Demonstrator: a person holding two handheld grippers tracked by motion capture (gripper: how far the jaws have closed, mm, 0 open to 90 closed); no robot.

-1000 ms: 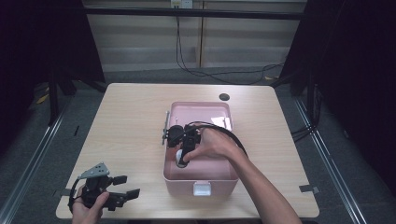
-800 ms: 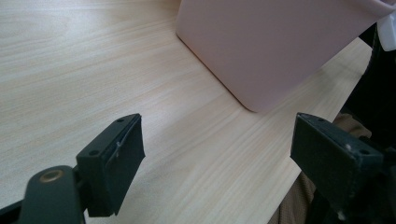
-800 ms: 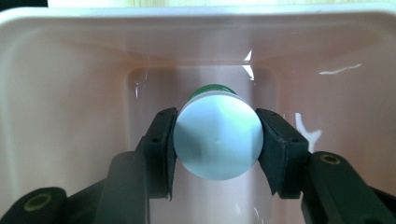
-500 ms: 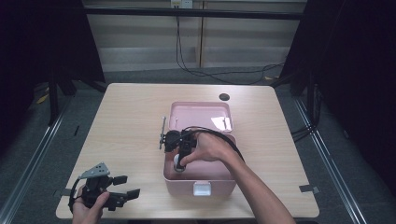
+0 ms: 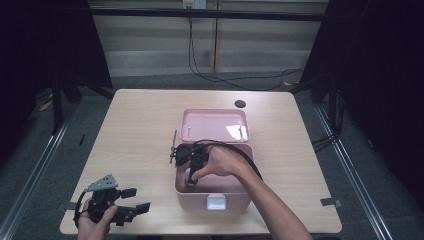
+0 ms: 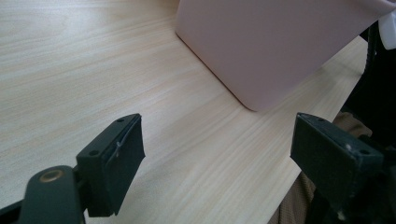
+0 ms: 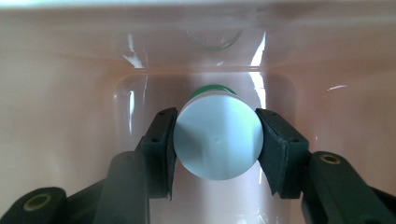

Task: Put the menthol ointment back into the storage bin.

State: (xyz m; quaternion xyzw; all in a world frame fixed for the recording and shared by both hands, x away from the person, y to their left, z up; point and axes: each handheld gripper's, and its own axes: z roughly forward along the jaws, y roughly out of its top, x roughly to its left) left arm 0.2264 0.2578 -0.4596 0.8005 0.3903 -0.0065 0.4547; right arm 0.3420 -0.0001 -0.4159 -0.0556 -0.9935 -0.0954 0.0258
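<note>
Jaws of the right gripper [image 7: 215, 142] are seen in the right gripper view pressed against opposite sides of a white cap [image 7: 217, 138], which is held end-on to the camera, so the long axis of the capped container runs straight away from the gripper toward the floor of the pink box [image 5: 235, 186]. A green band is glimpsed just behind the cap; the rest of the body is hidden by it, so its length cannot be told. In the high view the right gripper [image 5: 192, 176] is pointed down into the near left part of the open box, whose lid [image 5: 215, 125] is laid back flat on the table [image 5: 135, 130] beyond it. The container is therefore judged to stand upright within the box walls, and any coming move, whether setting down or lifting out, would be made along that vertical axis, with the walls close on the near and left sides. The left gripper [image 5: 131, 206] is rested at the near left corner of the table, well apart from the box, with its jaws wide and nothing between them; the box's outer wall [image 6: 266, 42] is seen ahead of it. The right hand [image 5: 222, 161] is clearly the nearer one.
</note>
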